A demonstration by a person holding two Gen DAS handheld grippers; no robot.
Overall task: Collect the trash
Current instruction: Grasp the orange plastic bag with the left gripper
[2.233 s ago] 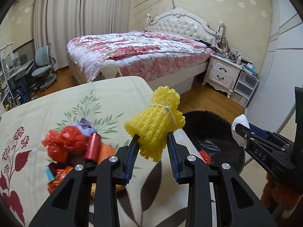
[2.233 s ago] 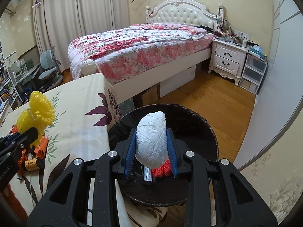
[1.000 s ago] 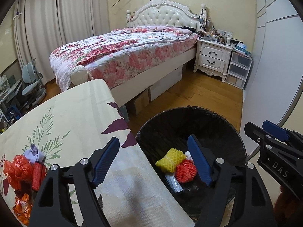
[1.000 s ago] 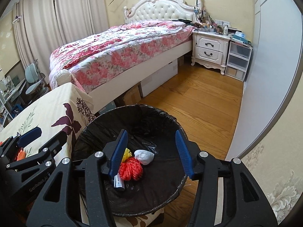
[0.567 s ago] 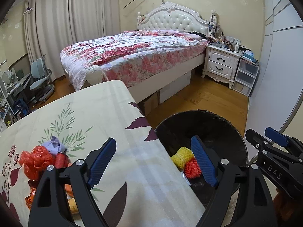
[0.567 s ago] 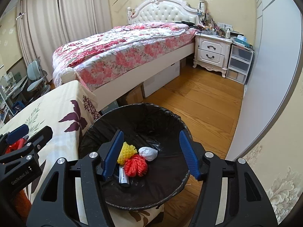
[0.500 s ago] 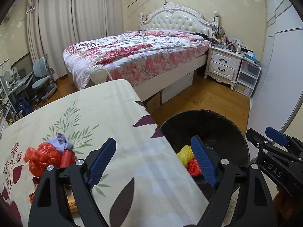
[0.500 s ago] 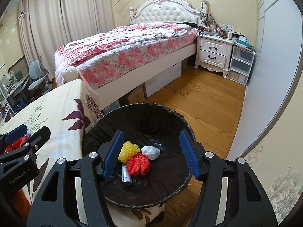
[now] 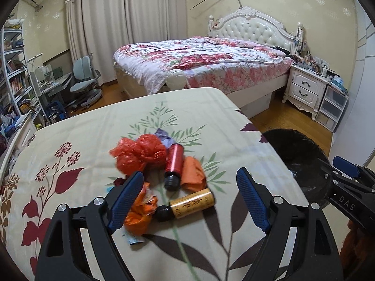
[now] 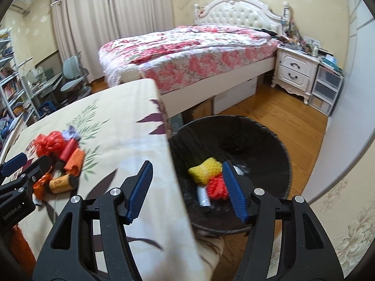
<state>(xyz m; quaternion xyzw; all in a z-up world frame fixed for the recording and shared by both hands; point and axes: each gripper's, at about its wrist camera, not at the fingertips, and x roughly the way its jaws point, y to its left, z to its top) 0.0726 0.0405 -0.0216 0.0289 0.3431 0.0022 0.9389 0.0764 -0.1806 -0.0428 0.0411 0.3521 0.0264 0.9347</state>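
Note:
A heap of trash lies on the floral-cloth table [image 9: 93, 140]: a red crumpled bag [image 9: 140, 154], a red bottle [image 9: 173, 161], an orange scrap [image 9: 193, 175], a gold bottle [image 9: 189, 205] and an orange wrapper [image 9: 140, 215]. My left gripper [image 9: 189, 179] hovers open and empty just before the heap. The black-lined bin [image 10: 246, 138] stands off the table's right edge and holds a yellow foam net [image 10: 206, 168], a red net ball [image 10: 218, 188] and a silver tube [image 10: 203, 196]. My right gripper [image 10: 186, 167] is open and empty above the table edge and bin.
A flowered bed [image 9: 199, 65] fills the back of the room, with a white nightstand [image 9: 304, 89] and plastic drawers [image 9: 332, 107] to its right. Desk chairs [image 9: 84, 82] and shelves [image 9: 14, 75] stand at the left. Wooden floor [image 10: 269, 112] lies beyond the bin.
The yellow foam net and white tissue left the jaws and lie in the bin. Both grippers then swung left from the bin toward the table; the right jaws widened a little.

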